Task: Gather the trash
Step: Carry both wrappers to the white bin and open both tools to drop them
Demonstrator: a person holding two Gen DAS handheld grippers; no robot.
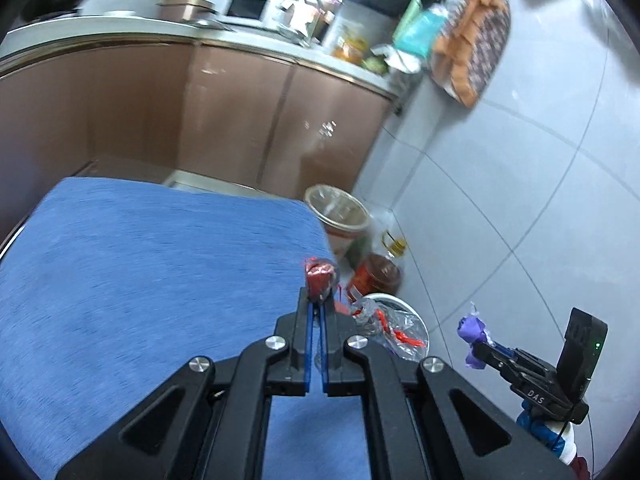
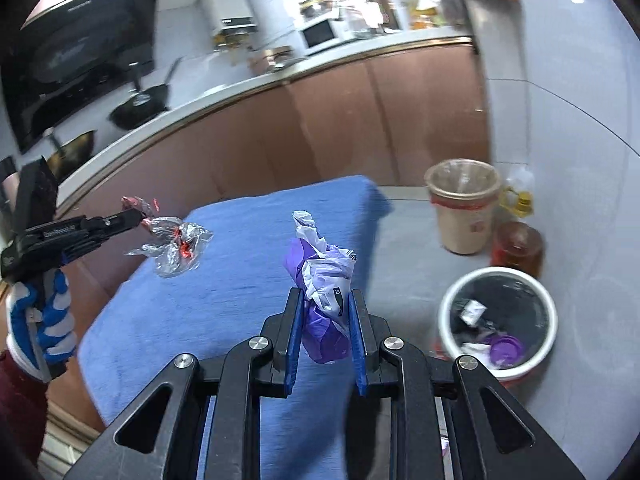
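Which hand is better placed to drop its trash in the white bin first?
Probably right. The right gripper holds the purple-and-white wrapper near the cloth's corner, and the white bin sits just right of it. The left gripper, clamping the red-and-clear wrapper, is farther over the blue cloth.

Only one marking legible: white letters "DAS" on the black body of the right gripper (image 1: 478, 346), at about four o'clock in the left wrist view. Similar white lettering along the body of the left gripper (image 2: 136, 216), at nine o'clock in the right wrist view, too blurred to read. Small dark print on the crumpled purple and white wrapper (image 2: 324, 280), near centre, also unreadable.
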